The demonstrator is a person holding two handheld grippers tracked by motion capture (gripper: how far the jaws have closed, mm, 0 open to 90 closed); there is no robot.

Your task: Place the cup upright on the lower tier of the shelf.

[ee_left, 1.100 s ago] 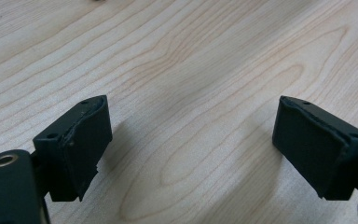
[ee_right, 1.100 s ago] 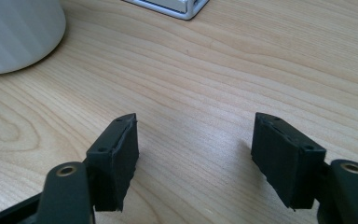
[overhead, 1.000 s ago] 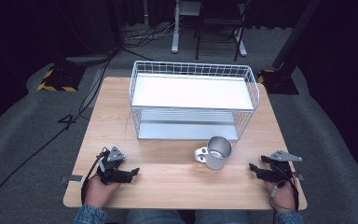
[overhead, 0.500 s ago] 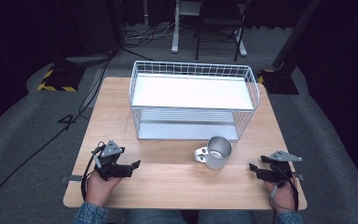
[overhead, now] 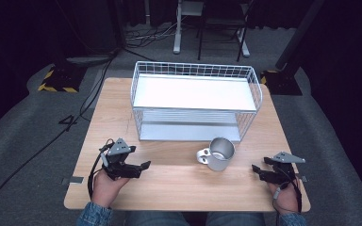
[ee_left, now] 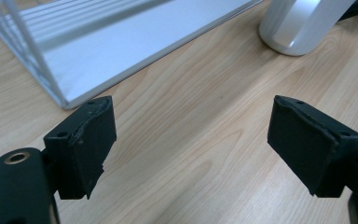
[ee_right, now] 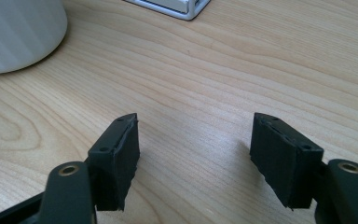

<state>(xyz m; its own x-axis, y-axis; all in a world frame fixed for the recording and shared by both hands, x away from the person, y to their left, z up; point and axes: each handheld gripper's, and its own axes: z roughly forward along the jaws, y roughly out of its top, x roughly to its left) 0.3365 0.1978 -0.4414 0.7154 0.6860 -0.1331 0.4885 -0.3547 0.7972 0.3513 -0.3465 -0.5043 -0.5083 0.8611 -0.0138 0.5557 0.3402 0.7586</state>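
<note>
**Positioning Both Grippers Beside the Metal Mug**

Facing the table (overhead: 184,188), the person holds one tool in each hand near the front edge. The left gripper (overhead: 141,167) sits at roughly 8 o'clock from the table centre, its jaws pointing toward 3 o'clock. In the left gripper view the left gripper (ee_left: 191,140) has its jaws standing wide apart over bare wood, with nothing between the pads. The left hand (overhead: 104,183) grips the body from the near side.

The right gripper (overhead: 256,170) sits at roughly 4 o'clock from the table centre, its jaws pointing toward 9 o'clock. In the right gripper view the right gripper (ee_right: 193,154) likewise has its jaws spread, with bare wood grain between the pads. The right hand (overhead: 283,195) holds it just inside the front right corner.

The metal mug (overhead: 219,153) stands upright on the table between the two grippers, nearer the right one and touching neither. Its handle points toward 9 o'clock. The mug stands just in front of the wire basket (overhead: 195,70), which occupies the 12 o'clock half of the table and carries a white shelf (overhead: 193,92).

Markings: no brand, label or writing can be read on the mug, the basket or either gripper. Yellow-and-black hazard striping (overhead: 56,87) lies on the floor at 10 o'clock.
</note>
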